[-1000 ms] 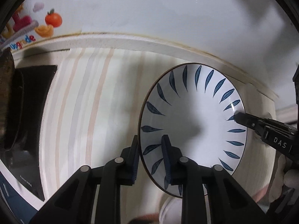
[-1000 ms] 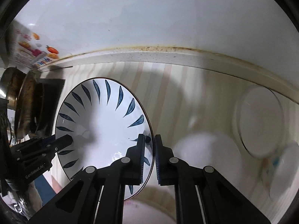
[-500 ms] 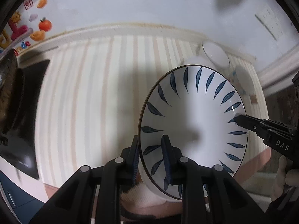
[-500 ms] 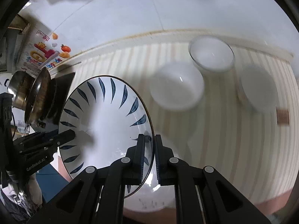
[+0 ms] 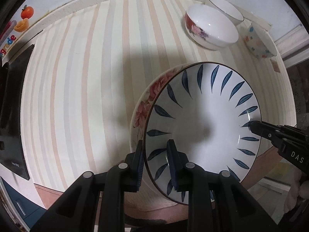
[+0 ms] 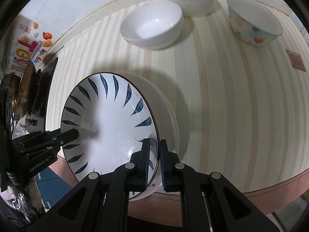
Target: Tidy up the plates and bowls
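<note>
Two grippers carried one blue-leaf plate [image 5: 202, 127] between them: your left gripper [image 5: 155, 163] was clamped on its rim at about 7 o'clock in the left wrist view, and your right gripper [image 6: 153, 159] was closed on the opposite rim, entering that same view at 3 o'clock. Neither pair of jaws was open; each pinched the thin edge, one pad inside the well, one outside. Directly beneath the held plate lay a floral-rimmed plate [image 5: 148, 104] on the striped tabletop [image 5: 77, 77], its pink border showing only as a crescent from 9 to 11 o'clock of the blue-leaf plate. That crescent was the relation your next move appeared to depend on: the upper plate sat offset toward 3 o'clock from the lower one, so a straight descent would probably have landed it off-centre. Whether the two plates were touching could not be told. Three bowls stood well apart at 1 o'clock: a flowered bowl [image 5: 210, 29], a plain bowl [image 5: 225, 9] and a spotted bowl [image 5: 259, 41]
</note>
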`<state>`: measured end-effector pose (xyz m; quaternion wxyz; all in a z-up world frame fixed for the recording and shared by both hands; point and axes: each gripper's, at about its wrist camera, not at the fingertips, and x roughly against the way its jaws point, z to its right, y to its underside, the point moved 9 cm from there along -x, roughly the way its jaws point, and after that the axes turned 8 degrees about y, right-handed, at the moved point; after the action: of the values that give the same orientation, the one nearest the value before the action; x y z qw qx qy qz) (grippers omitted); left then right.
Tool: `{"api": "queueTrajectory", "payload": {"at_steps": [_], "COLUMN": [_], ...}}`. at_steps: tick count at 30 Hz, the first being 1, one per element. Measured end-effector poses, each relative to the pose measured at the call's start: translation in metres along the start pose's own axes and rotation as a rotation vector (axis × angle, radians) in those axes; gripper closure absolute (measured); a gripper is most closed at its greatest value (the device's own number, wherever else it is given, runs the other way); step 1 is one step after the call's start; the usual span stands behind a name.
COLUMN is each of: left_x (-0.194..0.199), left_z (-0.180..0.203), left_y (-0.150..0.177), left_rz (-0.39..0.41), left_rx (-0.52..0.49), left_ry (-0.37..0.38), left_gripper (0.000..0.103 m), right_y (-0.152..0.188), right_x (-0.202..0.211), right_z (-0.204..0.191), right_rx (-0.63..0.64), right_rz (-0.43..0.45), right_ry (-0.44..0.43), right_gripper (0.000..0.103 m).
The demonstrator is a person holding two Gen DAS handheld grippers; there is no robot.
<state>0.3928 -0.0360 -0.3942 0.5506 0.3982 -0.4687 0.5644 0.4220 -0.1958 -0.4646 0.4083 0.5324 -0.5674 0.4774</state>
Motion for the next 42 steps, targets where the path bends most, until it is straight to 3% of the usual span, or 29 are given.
{"api": "queueTrajectory", "payload": {"at_steps": [20,29,37,42], "left_x": [-0.019,-0.019,-0.007,0.026], "left_z": [-0.006,-0.014,-0.019,-0.009], "left_y": [-0.004,-0.003,-0.003,0.004], "left_rz": [-0.019,-0.034,-0.014,0.042], "left_rx": [0.002,0.05,0.061,0.046], "left_ry": [-0.027,0.011,-0.016,-0.023], "left_gripper": [0.082,0.082,0.082,0.082], "right_y": [-0.001,-0.001,-0.003,0.0], "right_x": [-0.012,-0.012,-0.001,0.022], "right_z": [0.0,0.004,0.003,-0.002], "right_rx": [0.004,-0.05,-0.043,0.0], "right_rz": [-0.01,-0.028,-0.005,0.039], "right_ry": [0.002,-0.024,-0.005,0.045], "right_gripper": [0.091,0.089,0.088,0.088]}}
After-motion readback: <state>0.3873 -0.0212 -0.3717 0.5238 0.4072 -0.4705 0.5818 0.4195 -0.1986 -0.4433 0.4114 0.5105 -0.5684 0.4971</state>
